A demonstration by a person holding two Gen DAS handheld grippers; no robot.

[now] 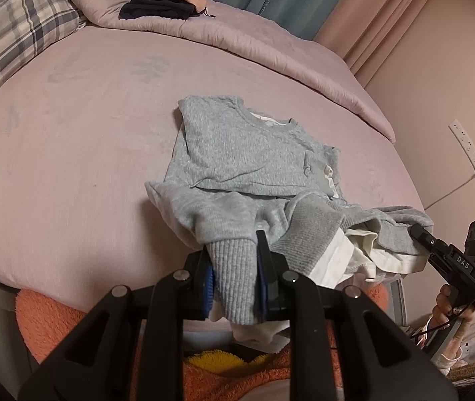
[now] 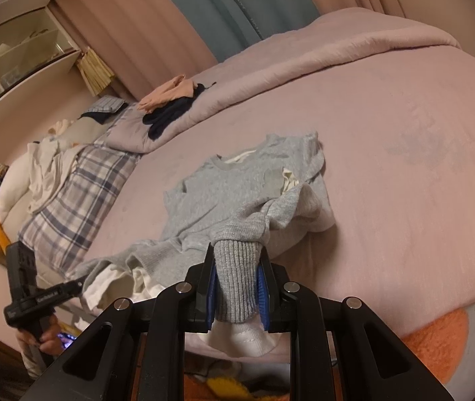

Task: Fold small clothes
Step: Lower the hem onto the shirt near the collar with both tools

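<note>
A small grey sweater (image 1: 247,153) with a white lining lies on the pink bed, neck away from me; it also shows in the right wrist view (image 2: 237,193). My left gripper (image 1: 234,260) is shut on one ribbed grey cuff (image 1: 234,277) at the bed's near edge. My right gripper (image 2: 237,274) is shut on the other ribbed cuff (image 2: 237,287). In the left wrist view the right gripper (image 1: 418,234) sits at the sweater's right end. In the right wrist view the left gripper (image 2: 77,284) sits at its left end. The hem between them is bunched, white lining showing.
The pink bed (image 1: 87,140) spreads wide around the sweater. A rolled pink duvet (image 1: 271,46) lies at the back with dark and peach folded clothes (image 1: 164,0) on it. A plaid pillow (image 1: 13,40) is far left. An orange fluffy blanket (image 1: 50,317) hangs below the near edge.
</note>
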